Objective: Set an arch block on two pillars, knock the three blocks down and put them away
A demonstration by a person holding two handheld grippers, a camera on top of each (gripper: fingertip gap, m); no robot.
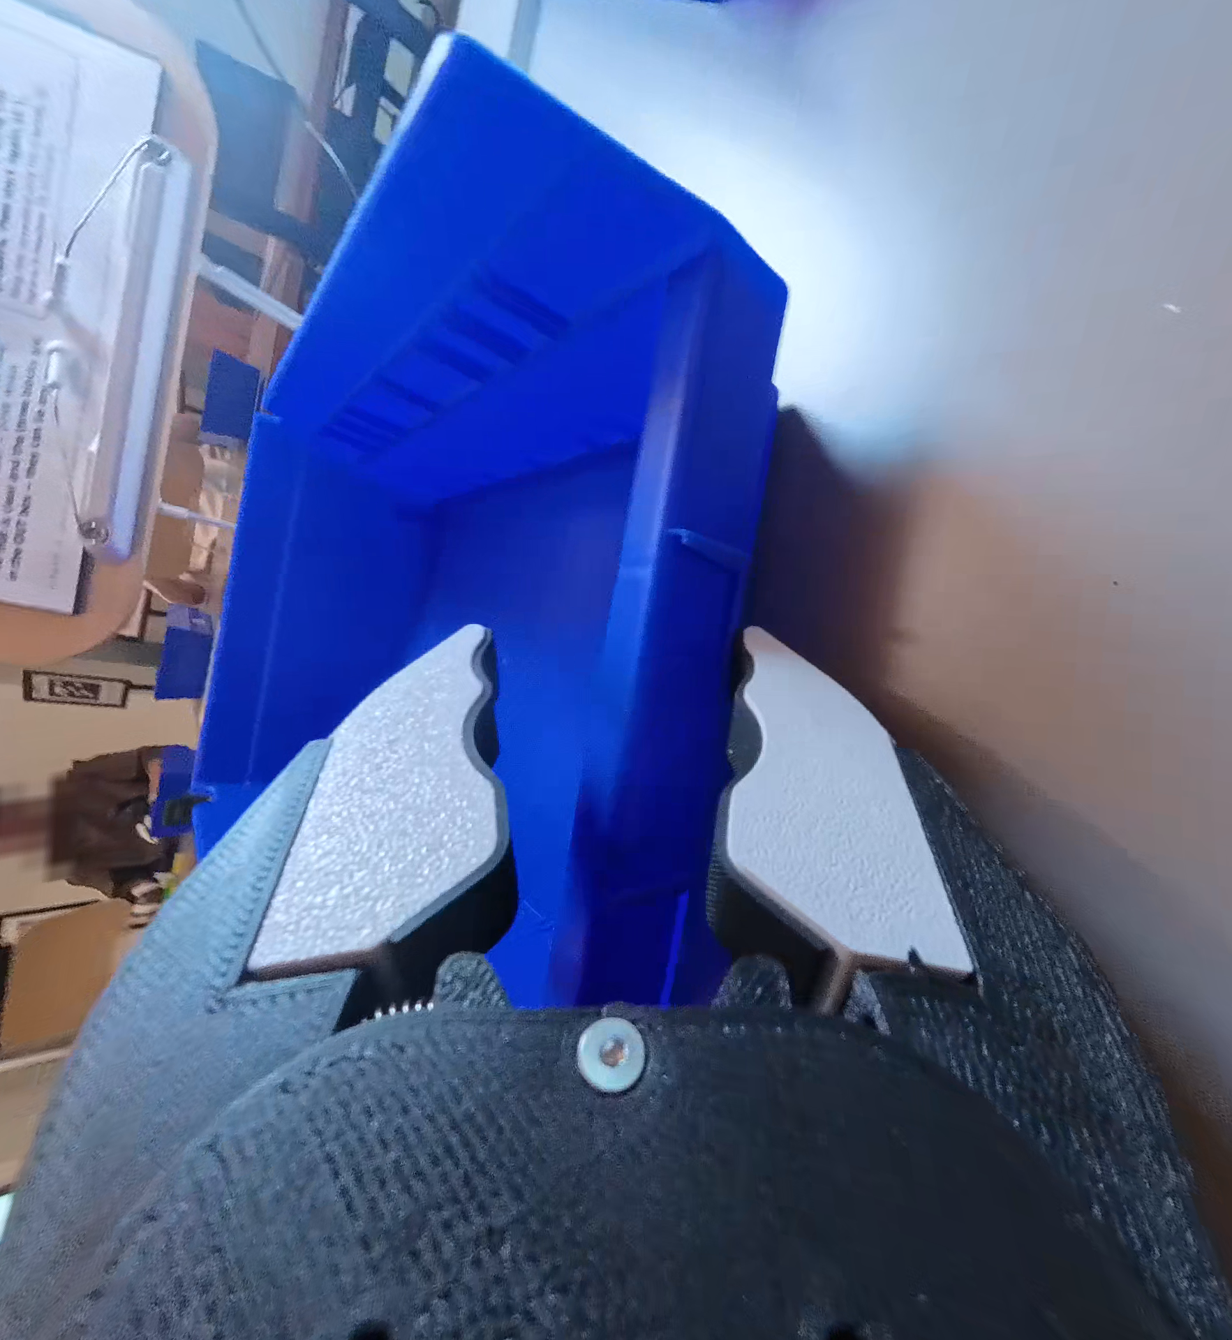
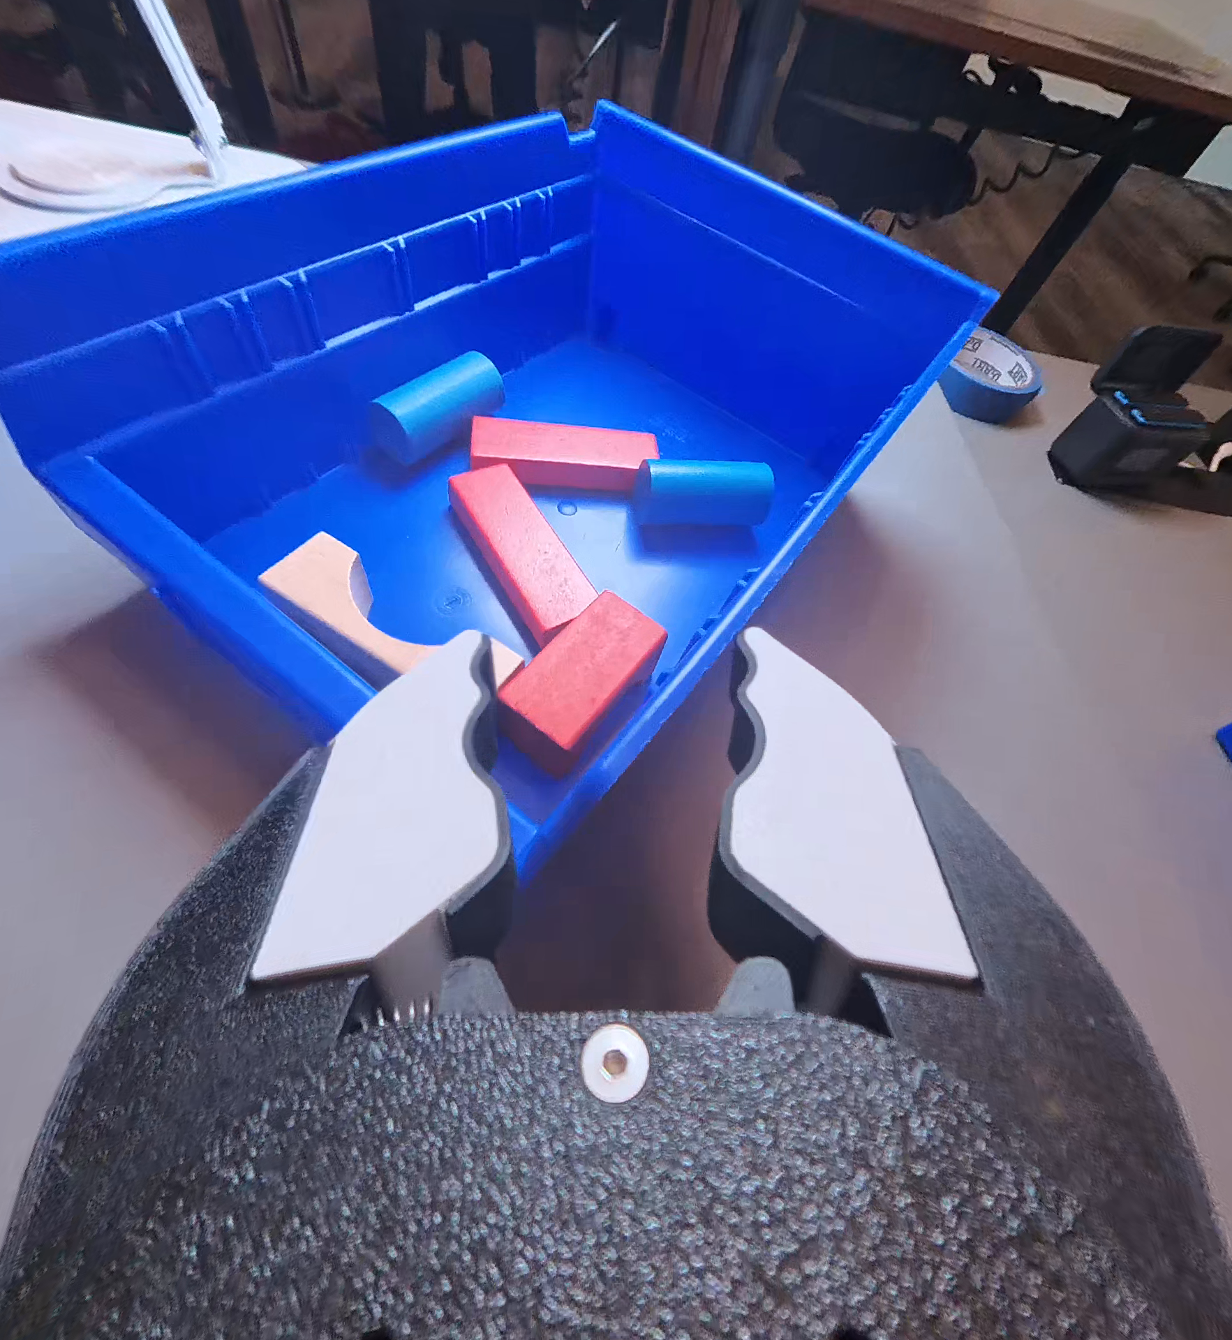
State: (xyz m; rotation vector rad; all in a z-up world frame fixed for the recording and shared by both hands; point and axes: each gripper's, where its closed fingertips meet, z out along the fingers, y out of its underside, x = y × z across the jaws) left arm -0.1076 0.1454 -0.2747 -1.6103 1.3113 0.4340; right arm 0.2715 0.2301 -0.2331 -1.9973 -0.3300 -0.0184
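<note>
Six blocks lie in the blue bin point(image 2: 743, 239), and none stands on the tabletop point(image 2: 1033, 652), so no arch or pillar is built as things lie now. The right gripper point(image 2: 609, 652) hangs over the bin's near corner, its fingers spread and empty. The arch block point(image 2: 323, 587), pale wood with its cut-out facing the bin's middle, lies flat at about 10 o'clock from those fingertips. Its long axis runs from 10 towards 4 o'clock along the near wall, and its near end is hidden behind one finger. A red block point(image 2: 580, 678) lies closest, at 12 o'clock just past the fingertips. A second red block point(image 2: 518, 551) touches it, and a third point(image 2: 562, 449) lies farther in. Two blue cylinders point(image 2: 439, 402) point(image 2: 703, 493) lie on their sides at 11 and 1 o'clock; either kind could serve as pillars. By my reading the right gripper is the nearer to the arch and would need to swing left. The left gripper point(image 1: 613, 645) is rolled on its side, with its fingers spread astride one wall of the bin point(image 1: 526, 326); whether a finger touches the wall I cannot tell. A tape roll point(image 2: 993, 373) and a black device point(image 2: 1142, 420) sit at 2 o'clock, well apart from the bin, with bare tabletop on both sides of it.
</note>
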